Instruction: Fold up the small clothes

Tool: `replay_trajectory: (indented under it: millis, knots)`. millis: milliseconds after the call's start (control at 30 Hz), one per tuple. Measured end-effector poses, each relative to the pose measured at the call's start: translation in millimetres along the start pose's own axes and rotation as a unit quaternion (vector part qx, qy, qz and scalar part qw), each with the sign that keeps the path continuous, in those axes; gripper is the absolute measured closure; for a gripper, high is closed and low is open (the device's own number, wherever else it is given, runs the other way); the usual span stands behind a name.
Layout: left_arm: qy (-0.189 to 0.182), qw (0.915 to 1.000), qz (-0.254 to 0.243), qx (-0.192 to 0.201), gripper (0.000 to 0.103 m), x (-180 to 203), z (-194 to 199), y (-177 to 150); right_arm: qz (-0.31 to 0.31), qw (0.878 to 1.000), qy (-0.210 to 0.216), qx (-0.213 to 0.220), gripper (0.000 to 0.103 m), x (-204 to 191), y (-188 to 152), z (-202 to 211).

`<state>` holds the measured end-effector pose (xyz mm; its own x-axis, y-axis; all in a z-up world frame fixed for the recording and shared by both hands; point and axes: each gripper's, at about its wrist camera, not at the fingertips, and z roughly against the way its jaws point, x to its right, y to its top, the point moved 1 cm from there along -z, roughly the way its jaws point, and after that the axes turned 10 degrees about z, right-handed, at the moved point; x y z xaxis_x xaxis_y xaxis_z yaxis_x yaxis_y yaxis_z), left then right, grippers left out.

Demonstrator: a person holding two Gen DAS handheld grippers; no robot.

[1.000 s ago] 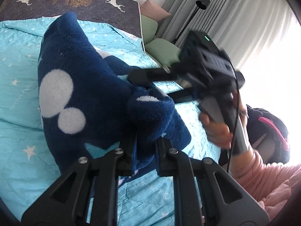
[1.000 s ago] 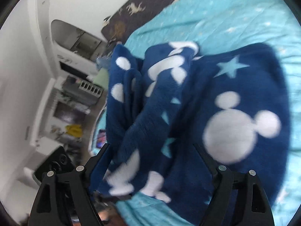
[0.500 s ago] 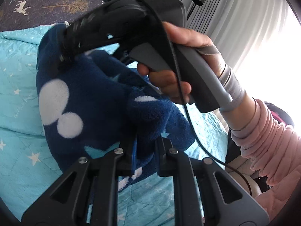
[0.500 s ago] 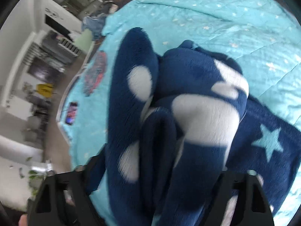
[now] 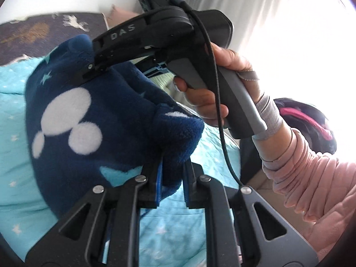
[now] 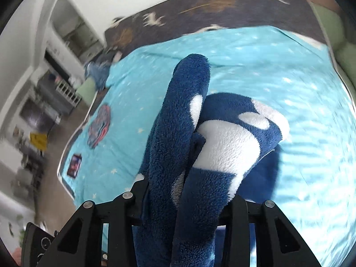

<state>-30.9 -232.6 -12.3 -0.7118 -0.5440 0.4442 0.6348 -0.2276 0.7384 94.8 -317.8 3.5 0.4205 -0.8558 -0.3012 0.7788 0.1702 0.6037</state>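
A navy fleece garment with white mouse-head shapes and turquoise stars hangs bunched above the turquoise star-print bed cover. My left gripper is shut on a thick fold at its near edge. In the right wrist view the same fleece stands up in thick folds between the fingers of my right gripper, whose jaws are closing and press on it. The left wrist view shows a hand holding the right gripper's handle, its fingers buried in the top of the fleece.
A dark deer-print blanket runs along the far side of the bed, green pillows at its right. A small folded cloth and a flat card lie near the bed's left edge. A pink sleeve and curtains are on the right.
The right gripper's jaws have narrowed onto the fleece and it has risen, pulling the cloth up off the bed. The left gripper kept its grip and shifted sideways.
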Motion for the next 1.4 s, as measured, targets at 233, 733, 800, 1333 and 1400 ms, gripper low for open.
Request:
replay_trajectory:
  millis: [233, 733, 800, 1333, 1400]
  knots:
    - [0.008, 0.9965, 0.022, -0.08, 0.087, -0.8, -53.5, -19.0, -0.15, 0.986, 0.068, 0.009, 0.05, 99.8, -73.7, -22.7]
    - [0.012, 0.9975, -0.01, -0.07, 0.071, 12.2, -35.7, -6.0, -0.136, 0.989, -0.028, 0.047, 0.024, 112.3, -94.5, 16.9]
    - [0.027, 0.9982, -0.02, -0.049, 0.058, 13.9, -25.8, -0.2, -0.108, 0.99, -0.068, 0.056, 0.025, 100.3, -93.9, 34.1]
    - [0.13, 0.991, 0.013, -0.032, 0.052, -24.2, -34.7, 0.9, -0.03, 0.997, -0.043, 0.049, 0.064, 15.5, -132.6, 45.6]
    - [0.129, 0.9906, 0.017, -0.042, 0.052, -29.3, -39.3, -0.5, -0.048, 0.997, -0.049, 0.029, 0.064, 22.0, -145.7, 33.3]
